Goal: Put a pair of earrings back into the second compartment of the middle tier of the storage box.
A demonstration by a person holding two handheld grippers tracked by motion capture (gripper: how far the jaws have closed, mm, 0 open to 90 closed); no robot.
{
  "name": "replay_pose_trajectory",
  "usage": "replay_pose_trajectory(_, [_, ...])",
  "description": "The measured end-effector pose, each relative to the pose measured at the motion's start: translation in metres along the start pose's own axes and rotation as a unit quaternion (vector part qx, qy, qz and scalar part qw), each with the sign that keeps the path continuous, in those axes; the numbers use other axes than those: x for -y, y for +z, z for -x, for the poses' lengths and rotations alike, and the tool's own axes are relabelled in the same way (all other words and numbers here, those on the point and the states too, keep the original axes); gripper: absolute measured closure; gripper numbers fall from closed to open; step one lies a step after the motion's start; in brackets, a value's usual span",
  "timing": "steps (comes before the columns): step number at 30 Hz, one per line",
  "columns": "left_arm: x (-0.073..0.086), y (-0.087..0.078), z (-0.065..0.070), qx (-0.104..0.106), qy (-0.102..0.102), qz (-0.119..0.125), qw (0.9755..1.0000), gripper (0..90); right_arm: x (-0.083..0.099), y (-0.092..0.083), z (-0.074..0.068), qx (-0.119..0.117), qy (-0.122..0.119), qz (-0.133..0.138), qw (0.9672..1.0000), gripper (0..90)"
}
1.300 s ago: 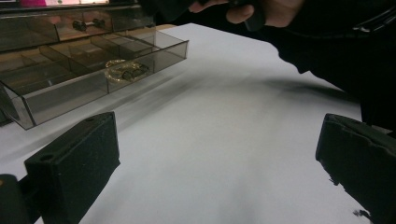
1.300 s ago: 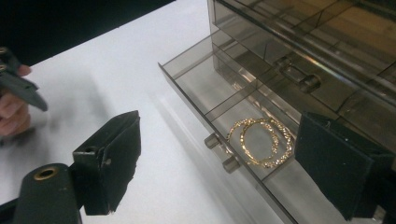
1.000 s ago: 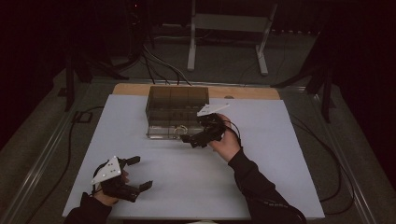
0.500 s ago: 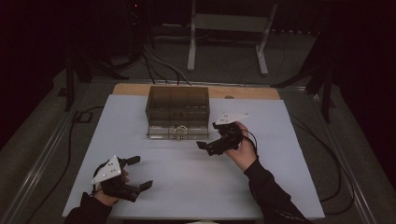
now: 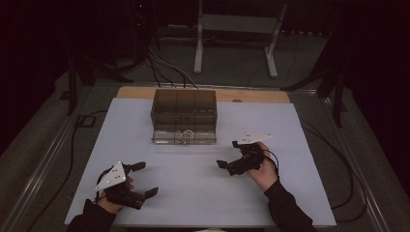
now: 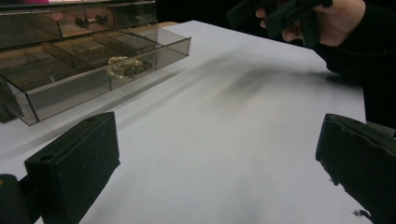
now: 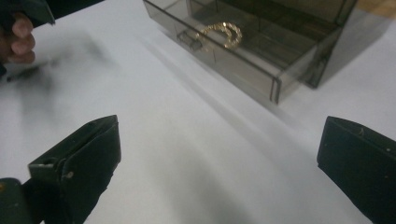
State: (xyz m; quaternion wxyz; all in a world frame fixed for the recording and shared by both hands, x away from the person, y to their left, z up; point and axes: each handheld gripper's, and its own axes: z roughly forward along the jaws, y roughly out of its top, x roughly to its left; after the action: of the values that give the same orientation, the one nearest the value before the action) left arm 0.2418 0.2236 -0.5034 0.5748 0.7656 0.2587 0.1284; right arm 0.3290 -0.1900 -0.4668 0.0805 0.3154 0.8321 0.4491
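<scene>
A smoky clear plastic drawer box (image 5: 183, 108) stands at the back middle of the white table (image 5: 203, 193). Its bottom drawer (image 5: 183, 137) is pulled out toward me, and a gold bracelet (image 5: 186, 135) lies in one of its compartments. The bracelet (image 6: 122, 65) also appears in the left gripper view, and the right gripper view has the bracelet (image 7: 222, 32) behind the drawer's front wall. My right gripper (image 5: 227, 153) hovers open to the right of the drawer and nearer me, holding nothing. My left gripper (image 5: 145, 179) rests open at the front left, with bare table between its jaws.
A wooden board edge (image 5: 251, 95) runs behind the white sheet. Cables (image 5: 164, 63) and a metal stand (image 5: 232, 29) lie on the dark floor beyond the table. White surface stretches between the two grippers.
My right gripper has pulled back from the drawer front, moving right and toward me. The left gripper has stayed put.
</scene>
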Motion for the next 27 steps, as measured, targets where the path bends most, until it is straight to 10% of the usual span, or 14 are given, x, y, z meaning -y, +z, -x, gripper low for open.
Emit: replay_pose_trajectory(27, [0.0,0.001,0.001,0.002,0.0,-0.001,1.0,0.4,0.082,-0.056,0.013,0.073,0.028,-0.009,0.9969,0.0])
